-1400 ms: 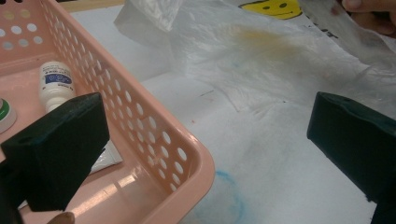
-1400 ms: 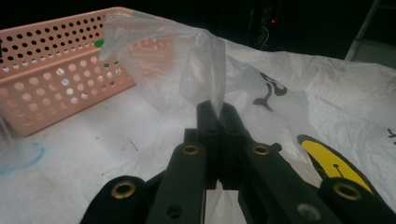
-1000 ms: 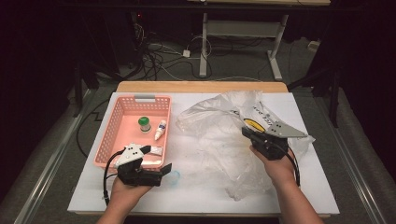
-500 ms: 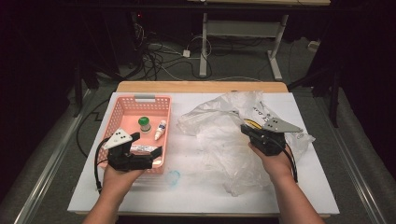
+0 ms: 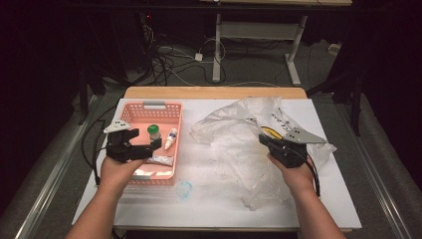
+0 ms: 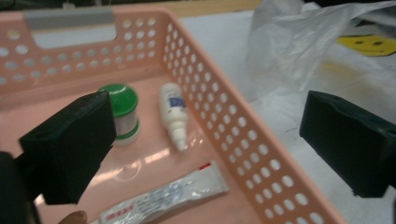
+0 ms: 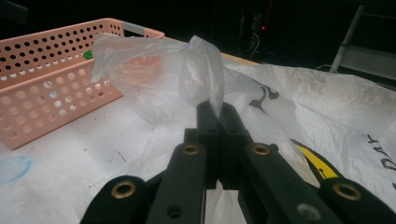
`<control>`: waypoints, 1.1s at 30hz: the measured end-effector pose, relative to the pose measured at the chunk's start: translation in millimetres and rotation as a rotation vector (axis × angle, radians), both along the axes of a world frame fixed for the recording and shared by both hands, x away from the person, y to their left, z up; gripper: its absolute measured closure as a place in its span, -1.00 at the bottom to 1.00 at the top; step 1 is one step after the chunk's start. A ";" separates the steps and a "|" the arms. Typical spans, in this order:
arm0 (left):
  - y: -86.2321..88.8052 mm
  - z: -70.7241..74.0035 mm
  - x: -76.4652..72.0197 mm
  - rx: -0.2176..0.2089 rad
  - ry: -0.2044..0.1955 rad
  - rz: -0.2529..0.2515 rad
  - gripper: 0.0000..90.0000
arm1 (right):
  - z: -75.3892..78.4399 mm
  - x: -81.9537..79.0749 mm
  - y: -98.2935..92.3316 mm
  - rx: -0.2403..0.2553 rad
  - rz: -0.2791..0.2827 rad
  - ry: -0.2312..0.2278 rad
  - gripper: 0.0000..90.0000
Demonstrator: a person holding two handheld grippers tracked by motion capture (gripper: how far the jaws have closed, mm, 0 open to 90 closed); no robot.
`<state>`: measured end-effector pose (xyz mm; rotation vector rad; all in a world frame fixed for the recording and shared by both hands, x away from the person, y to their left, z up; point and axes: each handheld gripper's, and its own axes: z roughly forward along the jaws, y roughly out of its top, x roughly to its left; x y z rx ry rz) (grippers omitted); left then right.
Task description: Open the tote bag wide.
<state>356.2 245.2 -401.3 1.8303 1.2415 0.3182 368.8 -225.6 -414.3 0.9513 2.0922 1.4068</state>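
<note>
Basket [image 5: 130, 118], pink plastic, rectangular, walls pierced with rows of round holes, a grey handle strip on its far wall; it stands on the left part of the white table [image 5: 209, 199]. Contents: one small jar with a green lid [image 5: 153, 131], upright toward the far end; one small white dropper bottle [image 5: 171, 138] lying on its side just beside the jar; one flat white tube with red print [image 5: 160, 160] lying nearer the person. The three items are apart from one another in the left gripper view.

Left gripper [image 5: 149, 148] is held over the near part of the basket, jaws spread wide with nothing between them. In its own view one jaw stands above the basket floor in front of the jar, the other outside the basket's right wall, above the table.

Plastic bag [image 5: 244, 144], thin, translucent, heavily crumpled, lies spread over the middle and right of the table, with dark lettering and a yellow smiley face printed on it. Right gripper [image 5: 262, 140] has its jaws closed on a pinched fold of this bag, which rises in a peak above the jaw tips.

Faint blue ring mark [image 5: 184, 189] sits on the table surface near the basket's front corner. Cables lie on the floor beyond the table.
</note>
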 end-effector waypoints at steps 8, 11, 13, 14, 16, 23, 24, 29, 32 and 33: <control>4.7 -4.8 19.0 0.133 0.153 -0.007 -0.58 | -1.8 0.8 2.2 -0.006 0.006 0.004 1.00; 4.9 -8.2 28.3 0.161 0.213 -0.009 -0.38 | -1.1 -0.6 1.8 -0.008 0.009 0.002 1.00; 6.0 -12.6 34.3 0.175 0.264 -0.013 -0.22 | -0.4 -1.4 1.3 -0.002 0.006 0.003 1.00; 6.7 -14.8 36.8 0.183 0.287 -0.010 -0.17 | -0.1 -1.5 1.1 0.001 0.004 0.000 1.00; 8.8 -19.3 41.0 0.200 0.332 -0.017 -0.11 | -0.1 -1.5 1.0 0.002 0.005 0.000 1.00; 10.8 -29.6 48.4 0.302 0.472 -0.060 0.45 | 0.4 -1.7 0.9 -0.001 0.006 -0.004 1.00; 10.2 -30.1 48.3 0.317 0.488 -0.069 0.55 | 0.7 -1.9 0.8 -0.001 0.007 -0.005 1.00; 4.5 -31.0 47.2 0.397 0.535 -0.116 0.95 | 1.2 -1.7 -0.4 0.002 0.003 -0.006 1.00; 1.7 -31.8 46.8 0.412 0.576 -0.146 0.95 | 1.3 -2.3 0.1 0.001 0.003 -0.006 1.00; 0.6 -33.0 46.9 0.420 0.594 -0.152 0.95 | 1.8 -3.0 0.2 0.001 0.001 -0.005 1.00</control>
